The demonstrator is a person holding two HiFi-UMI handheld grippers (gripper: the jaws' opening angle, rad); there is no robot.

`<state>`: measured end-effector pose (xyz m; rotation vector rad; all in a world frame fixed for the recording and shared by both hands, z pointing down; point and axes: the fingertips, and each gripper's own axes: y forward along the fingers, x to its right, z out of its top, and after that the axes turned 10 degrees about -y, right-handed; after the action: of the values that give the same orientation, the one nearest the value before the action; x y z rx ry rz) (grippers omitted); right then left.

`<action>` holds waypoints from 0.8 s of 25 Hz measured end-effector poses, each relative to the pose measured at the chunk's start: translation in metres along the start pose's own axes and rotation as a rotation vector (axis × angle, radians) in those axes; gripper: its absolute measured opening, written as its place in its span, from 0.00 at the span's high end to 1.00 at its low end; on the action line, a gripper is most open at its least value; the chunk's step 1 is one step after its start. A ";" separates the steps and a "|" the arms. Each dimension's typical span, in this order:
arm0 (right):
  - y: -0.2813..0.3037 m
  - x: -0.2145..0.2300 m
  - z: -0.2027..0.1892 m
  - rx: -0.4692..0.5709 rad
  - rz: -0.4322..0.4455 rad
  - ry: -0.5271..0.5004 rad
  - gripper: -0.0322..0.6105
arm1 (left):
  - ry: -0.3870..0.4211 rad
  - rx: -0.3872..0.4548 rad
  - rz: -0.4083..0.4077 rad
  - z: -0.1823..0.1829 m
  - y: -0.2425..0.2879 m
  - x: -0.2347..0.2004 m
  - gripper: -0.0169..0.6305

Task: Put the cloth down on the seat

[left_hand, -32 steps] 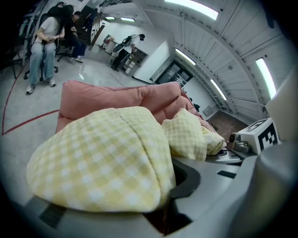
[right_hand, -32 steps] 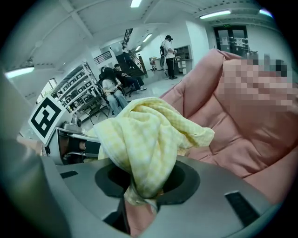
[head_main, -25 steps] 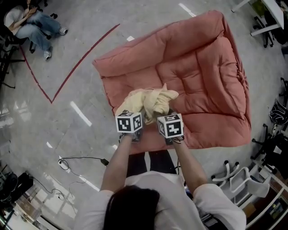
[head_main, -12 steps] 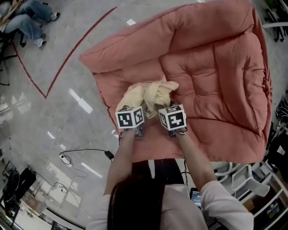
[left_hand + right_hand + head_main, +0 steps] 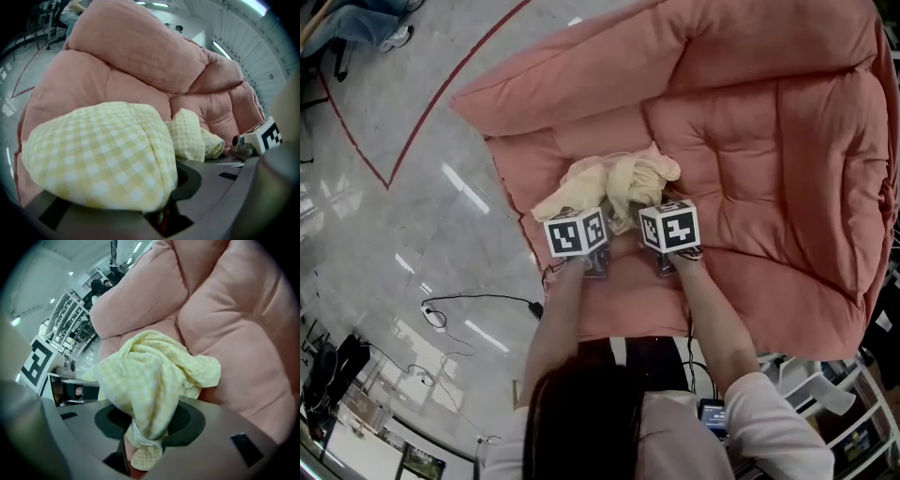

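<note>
Dark hair (image 5: 581, 427), white short sleeves (image 5: 773, 427); left tongs (image 5: 161, 208) and right tongs (image 5: 150, 427) grey with black pads, each bearing a white cube (image 5: 576, 232) with black square markers

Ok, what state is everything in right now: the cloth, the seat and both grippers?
cloth: bunched up, gripped at two spots, over the front of the seat, not yet spread out.
seat: lying on the floor, back cushion raised.
left gripper: shut on the cloth.
right gripper: shut on the cloth.

cloth (image 5: 614, 183) lower, nearer the seat (image 5: 769, 159)
</note>
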<state>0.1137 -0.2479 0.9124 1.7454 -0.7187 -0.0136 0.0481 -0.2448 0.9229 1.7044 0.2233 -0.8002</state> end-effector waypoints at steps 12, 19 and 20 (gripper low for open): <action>-0.041 0.002 0.007 0.012 -0.013 0.054 0.42 | -0.069 -0.014 0.114 0.002 -0.039 -0.003 0.50; -0.103 -0.023 0.033 0.116 -0.039 0.060 0.42 | -0.092 0.064 0.028 0.008 -0.099 0.038 0.47; -0.112 -0.025 0.035 0.131 -0.045 0.065 0.42 | -0.081 0.089 0.006 0.011 -0.109 0.049 0.49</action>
<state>0.1315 -0.2533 0.7938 1.8779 -0.6444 0.0602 0.0214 -0.2347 0.8060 1.7512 0.1292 -0.8840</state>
